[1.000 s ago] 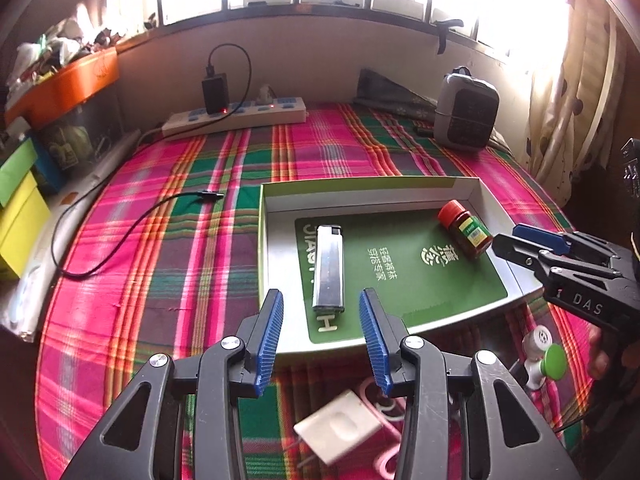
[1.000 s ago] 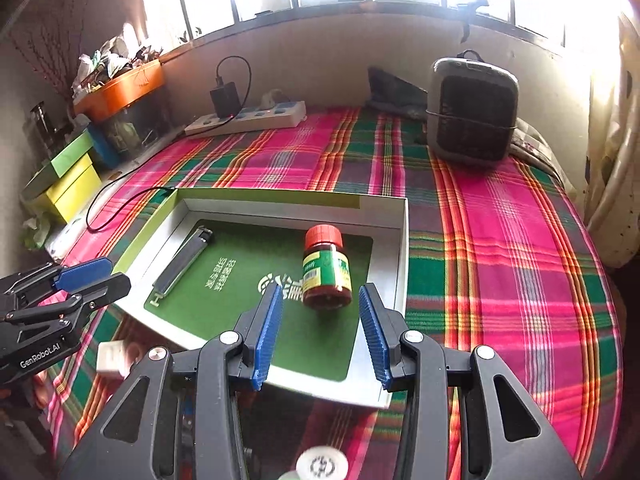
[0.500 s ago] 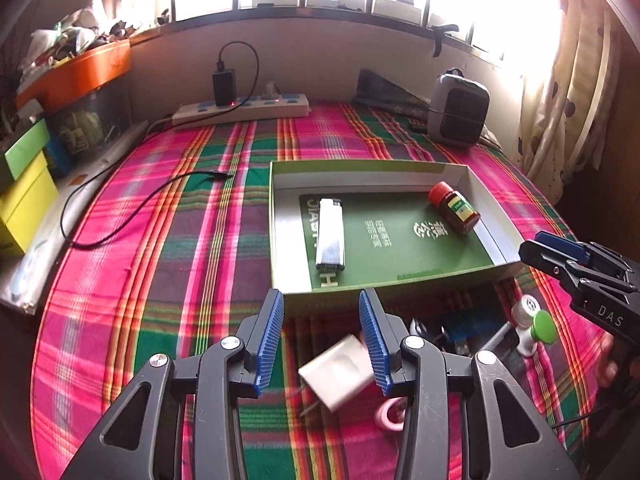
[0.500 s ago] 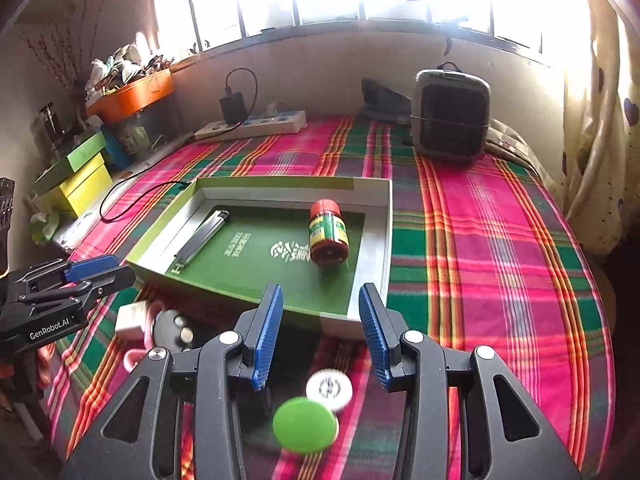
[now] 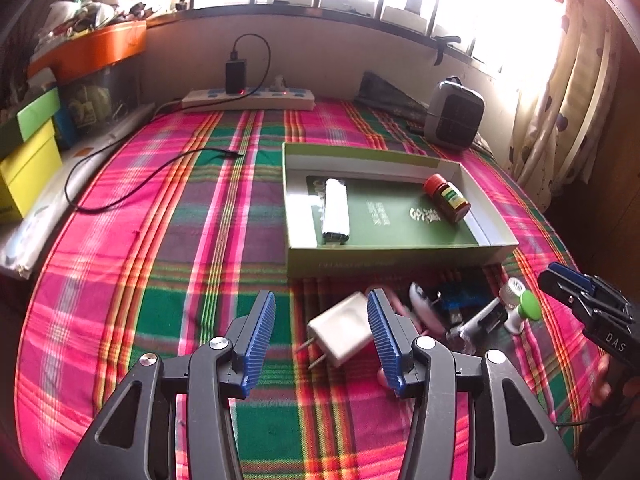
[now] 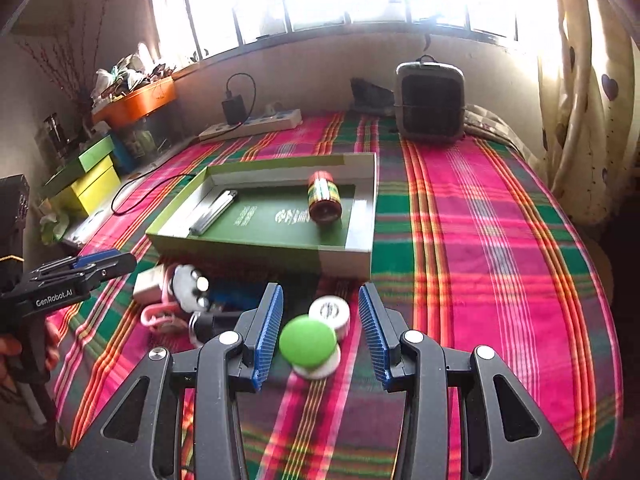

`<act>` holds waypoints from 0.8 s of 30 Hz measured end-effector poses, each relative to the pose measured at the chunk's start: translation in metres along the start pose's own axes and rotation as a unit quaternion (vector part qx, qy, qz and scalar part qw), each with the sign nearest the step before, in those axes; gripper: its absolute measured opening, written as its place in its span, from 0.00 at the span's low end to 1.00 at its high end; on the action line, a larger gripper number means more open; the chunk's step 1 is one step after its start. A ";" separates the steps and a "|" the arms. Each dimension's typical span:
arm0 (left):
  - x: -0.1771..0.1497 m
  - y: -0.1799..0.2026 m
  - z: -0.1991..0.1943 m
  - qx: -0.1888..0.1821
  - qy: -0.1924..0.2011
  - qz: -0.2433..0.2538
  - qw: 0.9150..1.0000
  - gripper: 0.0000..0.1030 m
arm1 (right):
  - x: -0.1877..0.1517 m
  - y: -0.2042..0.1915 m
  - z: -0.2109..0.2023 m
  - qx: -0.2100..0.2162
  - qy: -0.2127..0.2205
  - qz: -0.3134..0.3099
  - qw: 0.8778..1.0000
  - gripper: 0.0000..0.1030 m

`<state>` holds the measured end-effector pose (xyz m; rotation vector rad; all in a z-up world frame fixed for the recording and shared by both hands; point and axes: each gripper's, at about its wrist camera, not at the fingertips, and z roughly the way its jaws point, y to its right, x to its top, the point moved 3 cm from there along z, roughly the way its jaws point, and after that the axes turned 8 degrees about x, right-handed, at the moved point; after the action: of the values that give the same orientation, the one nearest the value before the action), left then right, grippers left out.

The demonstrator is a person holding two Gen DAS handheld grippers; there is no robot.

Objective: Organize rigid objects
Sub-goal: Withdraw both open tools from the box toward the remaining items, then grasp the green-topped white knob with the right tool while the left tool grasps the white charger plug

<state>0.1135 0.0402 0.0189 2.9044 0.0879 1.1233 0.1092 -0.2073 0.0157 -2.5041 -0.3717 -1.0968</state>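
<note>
Just before the tray [image 5: 384,268], loose items await sorting. Left gripper [image 5: 320,336], jaws open, brackets the white charger [image 5: 340,334]; right gripper [image 6: 320,328], jaws also open, frames the green-capped piece [image 6: 307,342], ready for pickup.

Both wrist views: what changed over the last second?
Both grippers pulled back from over the green box toward the pile in front of it. The left gripper now frames the white charger plug; the right gripper frames the green-capped bottle. Both stay open, nothing grasped. The lighter and red-capped bottle stayed put.
</note>
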 end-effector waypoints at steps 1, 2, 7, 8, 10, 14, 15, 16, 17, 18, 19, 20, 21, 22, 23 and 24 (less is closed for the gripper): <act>-0.003 -0.002 0.001 0.000 -0.003 -0.001 1.000 0.46 | -0.003 -0.001 0.000 0.001 -0.001 -0.003 1.000 0.40; -0.006 -0.004 0.002 0.000 -0.007 -0.003 1.000 0.46 | -0.005 -0.002 -0.001 0.001 -0.002 -0.004 1.000 0.40; -0.017 -0.014 0.006 -0.008 -0.023 -0.011 1.000 0.47 | -0.013 -0.003 0.002 -0.001 -0.012 -0.005 1.000 0.40; -0.018 -0.015 0.008 -0.009 -0.026 -0.015 1.000 0.47 | -0.014 -0.003 0.004 -0.002 -0.016 -0.004 1.000 0.40; -0.019 -0.016 0.009 -0.015 -0.028 -0.019 0.999 0.47 | -0.017 -0.003 0.007 -0.003 -0.022 -0.003 1.000 0.40; -0.018 -0.011 0.011 -0.026 -0.030 -0.010 0.999 0.48 | -0.020 -0.006 0.011 -0.002 -0.032 -0.010 0.999 0.40; -0.018 -0.010 0.012 -0.027 -0.031 -0.009 0.999 0.49 | -0.021 -0.007 0.011 -0.003 -0.033 -0.013 0.999 0.40; -0.017 -0.008 0.013 -0.029 -0.031 -0.006 0.999 0.49 | -0.021 -0.007 0.012 -0.002 -0.035 -0.015 0.999 0.40; -0.016 -0.007 0.014 -0.031 -0.033 -0.002 0.999 0.49 | -0.021 -0.008 0.014 -0.002 -0.038 -0.017 0.999 0.40; -0.016 -0.005 0.016 -0.033 -0.035 0.000 0.999 0.49 | -0.022 -0.008 0.015 -0.003 -0.040 -0.019 0.999 0.40; -0.016 -0.002 0.017 -0.036 -0.038 0.004 0.999 0.49 | -0.022 -0.009 0.017 -0.004 -0.042 -0.020 0.999 0.40; -0.016 -0.001 0.018 -0.037 -0.039 0.007 0.999 0.49 | -0.022 -0.008 0.018 -0.006 -0.046 -0.022 0.999 0.40; -0.016 0.002 0.018 -0.038 -0.040 0.010 0.998 0.49 | -0.022 -0.008 0.020 -0.007 -0.050 -0.023 0.998 0.40; -0.016 0.003 0.018 -0.040 -0.040 0.012 0.998 0.49 | -0.022 -0.008 0.021 -0.008 -0.053 -0.023 0.998 0.40; -0.017 0.004 0.018 -0.043 -0.041 0.014 0.998 0.49 | -0.022 -0.007 0.023 -0.008 -0.057 -0.023 0.998 0.40; -0.017 0.005 0.018 -0.045 -0.042 0.015 0.998 0.49 | -0.022 -0.006 0.024 -0.011 -0.059 -0.024 0.998 0.40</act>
<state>0.1135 0.0342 -0.0059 2.8778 -0.0080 0.9808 0.1074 -0.1933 -0.0141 -2.5991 -0.4562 -0.9777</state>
